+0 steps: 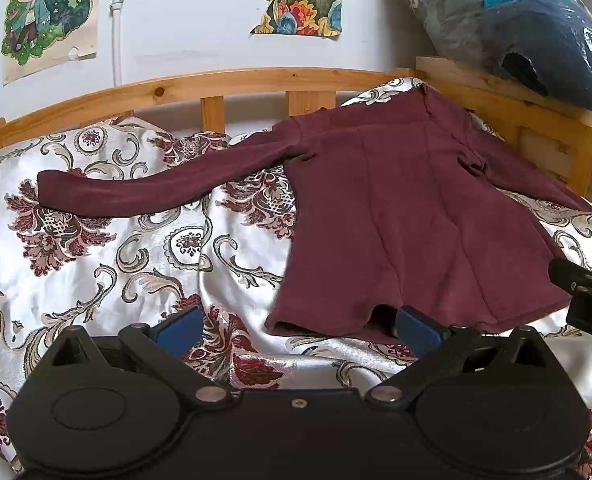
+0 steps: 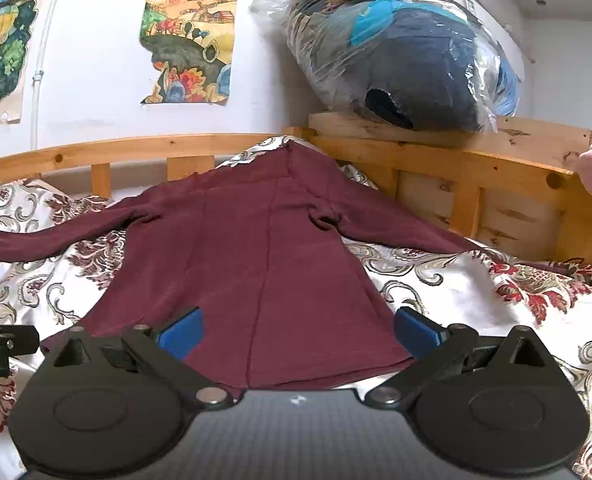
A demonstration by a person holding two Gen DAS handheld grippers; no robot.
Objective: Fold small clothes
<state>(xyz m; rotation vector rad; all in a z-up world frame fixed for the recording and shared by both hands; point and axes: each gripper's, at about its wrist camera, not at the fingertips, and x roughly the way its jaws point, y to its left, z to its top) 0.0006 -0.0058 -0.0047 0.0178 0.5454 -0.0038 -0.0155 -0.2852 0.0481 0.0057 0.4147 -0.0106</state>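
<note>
A maroon long-sleeved shirt point(image 1: 408, 216) lies spread flat on the floral bedspread point(image 1: 108, 264), collar toward the wooden bed rail point(image 1: 216, 84) and sleeves stretched out to both sides. The left gripper point(image 1: 298, 326) is wide open at the shirt's hem, near its left corner, gripping nothing. The right gripper point(image 2: 298, 330) gapes equally wide over the hem's right part, also empty.

shirt point(image 1: 408, 216): plain maroon
bedspread point(image 1: 108, 264): white satin, red-grey floral scrolls
pads point(image 1: 182, 326): blue
bed frame point(image 1: 216, 84): pine
</note>
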